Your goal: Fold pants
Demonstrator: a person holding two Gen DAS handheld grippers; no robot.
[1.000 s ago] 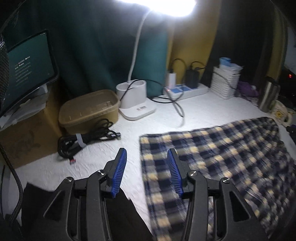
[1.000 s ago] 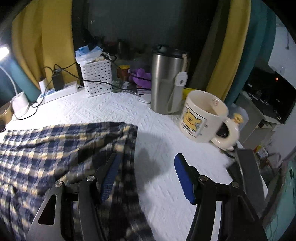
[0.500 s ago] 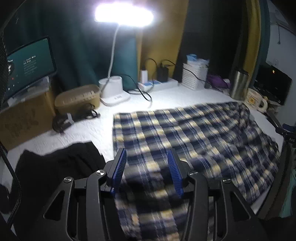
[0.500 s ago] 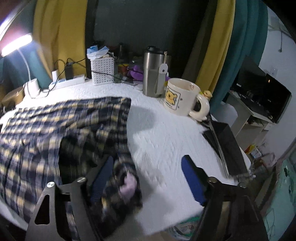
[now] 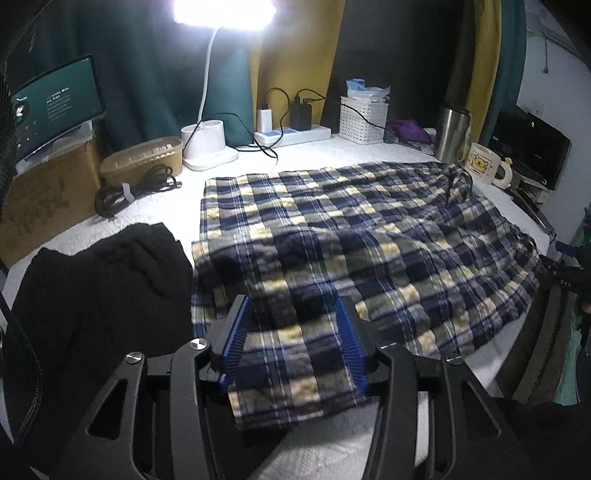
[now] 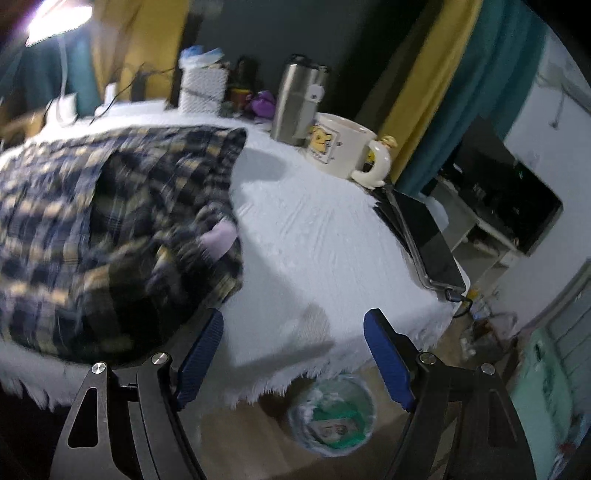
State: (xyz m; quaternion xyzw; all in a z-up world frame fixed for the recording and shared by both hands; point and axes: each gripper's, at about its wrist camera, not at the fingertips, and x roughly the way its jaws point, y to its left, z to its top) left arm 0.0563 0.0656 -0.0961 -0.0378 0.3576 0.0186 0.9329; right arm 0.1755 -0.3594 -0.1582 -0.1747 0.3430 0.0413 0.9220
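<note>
From the left wrist, the left gripper (image 5: 293,334) is open, jaws wide over the near hem of the pants (image 5: 351,229), which lie spread on the table (image 5: 166,206).

From the right wrist, the right gripper (image 6: 293,356) is open wide and empty, with the pants at 10 o'clock. The cloth looks soft and light; I would pinch an edge.

Dim room, glaring lamp (image 5: 223,9), motion blur
</note>
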